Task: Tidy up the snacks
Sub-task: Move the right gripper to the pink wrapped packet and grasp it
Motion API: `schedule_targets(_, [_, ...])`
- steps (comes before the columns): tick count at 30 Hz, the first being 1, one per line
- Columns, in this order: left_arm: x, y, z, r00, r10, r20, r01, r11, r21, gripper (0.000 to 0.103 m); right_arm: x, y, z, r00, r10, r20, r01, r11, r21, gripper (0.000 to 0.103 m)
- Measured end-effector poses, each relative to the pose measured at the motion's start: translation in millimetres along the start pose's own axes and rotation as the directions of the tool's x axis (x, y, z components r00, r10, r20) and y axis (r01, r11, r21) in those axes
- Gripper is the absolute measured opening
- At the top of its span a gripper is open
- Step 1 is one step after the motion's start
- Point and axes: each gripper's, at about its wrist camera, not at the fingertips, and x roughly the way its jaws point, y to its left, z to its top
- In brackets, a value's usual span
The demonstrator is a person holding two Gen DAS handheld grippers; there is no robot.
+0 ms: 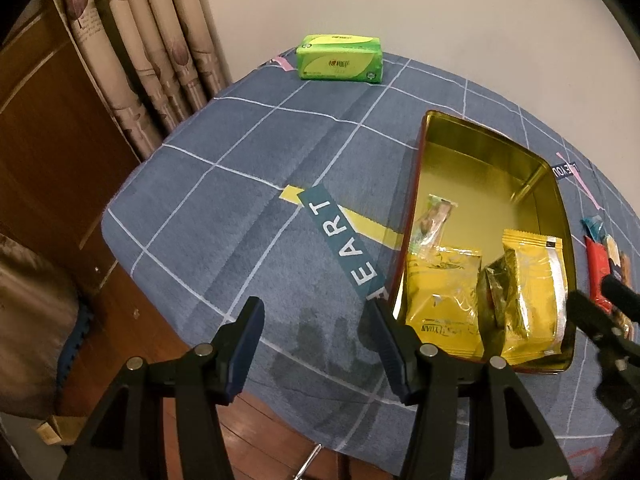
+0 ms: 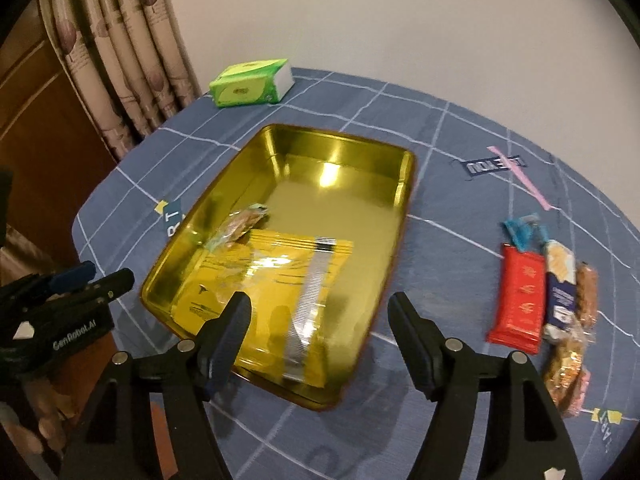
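An open gold tin (image 2: 340, 216) sits mid-table on a blue checked cloth. Inside lie yellow foil packets (image 2: 280, 280) and a small clear-wrapped snack (image 2: 240, 224). My right gripper (image 2: 318, 296) hovers open over the tin's near end, nothing between its fingers. Loose snacks lie to the tin's right: a red bar (image 2: 520, 300), a blue-and-white packet (image 2: 562, 288), a blue-wrapped sweet (image 2: 522, 232) and clear bags of brown pieces (image 2: 568, 372). In the left wrist view my left gripper (image 1: 314, 302) stands open and empty over bare cloth, left of the tin (image 1: 480, 184).
A green tissue pack (image 1: 340, 58) lies at the table's far edge by the wall. Patterned curtains (image 1: 132, 40) and a wooden cupboard (image 1: 48, 140) stand to the left, past the table's edge. Each gripper shows at the other view's border.
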Motion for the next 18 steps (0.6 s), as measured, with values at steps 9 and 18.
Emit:
schedule_targets(9, [-2,-1,0,1.0,0.012,0.008,-0.012,1.0,0.008,0.056,-25,-82,-23,0.992,-0.13,-0.011,0.13,0.986,0.101,0.068])
schedule_targets(18, [-5,-9,-1,0.999,0.031,0.023,-0.032,0.999,0.038,0.056,-37,-181,-69,0.958,-0.272,-0.093,0.286,0.934,0.216,0.068])
